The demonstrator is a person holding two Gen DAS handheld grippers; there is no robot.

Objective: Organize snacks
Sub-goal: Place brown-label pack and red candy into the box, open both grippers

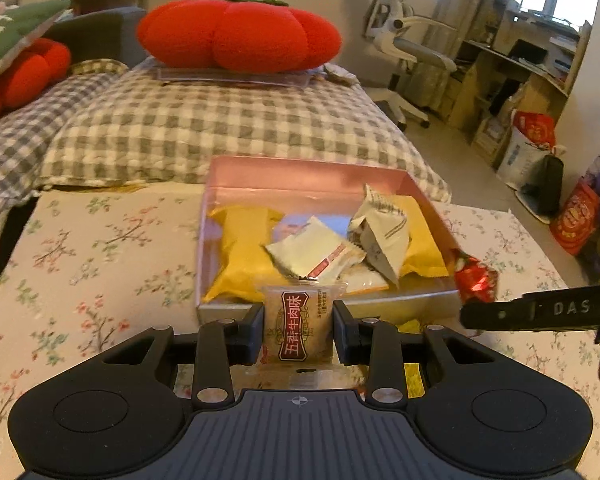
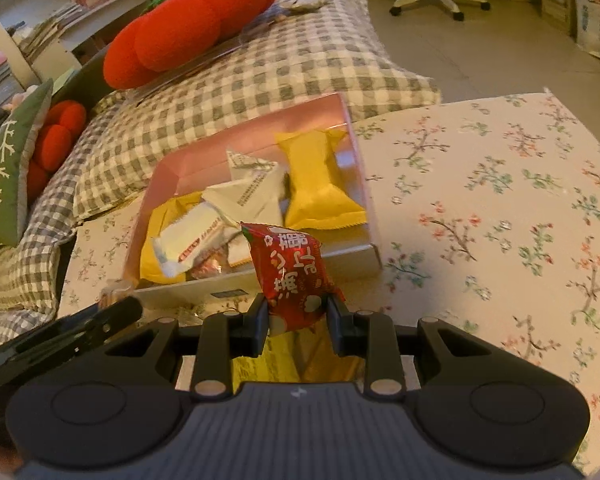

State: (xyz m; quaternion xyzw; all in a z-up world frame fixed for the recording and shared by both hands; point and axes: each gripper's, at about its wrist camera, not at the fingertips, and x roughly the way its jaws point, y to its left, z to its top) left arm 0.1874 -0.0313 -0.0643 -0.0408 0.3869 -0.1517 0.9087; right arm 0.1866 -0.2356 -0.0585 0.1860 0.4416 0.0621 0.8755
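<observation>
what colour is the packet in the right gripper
Red with white characters: the snack packet, clearest in the right wrist view.

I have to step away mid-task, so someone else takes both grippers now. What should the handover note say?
Left gripper: shut on a clear beef snack packet.
Right gripper: shut on a red snack packet.
Both are at the near edge of the pink box on the floral cloth.
Done: yellow packets and white packets lie in the box.
Left: drop both held packets in.
</observation>
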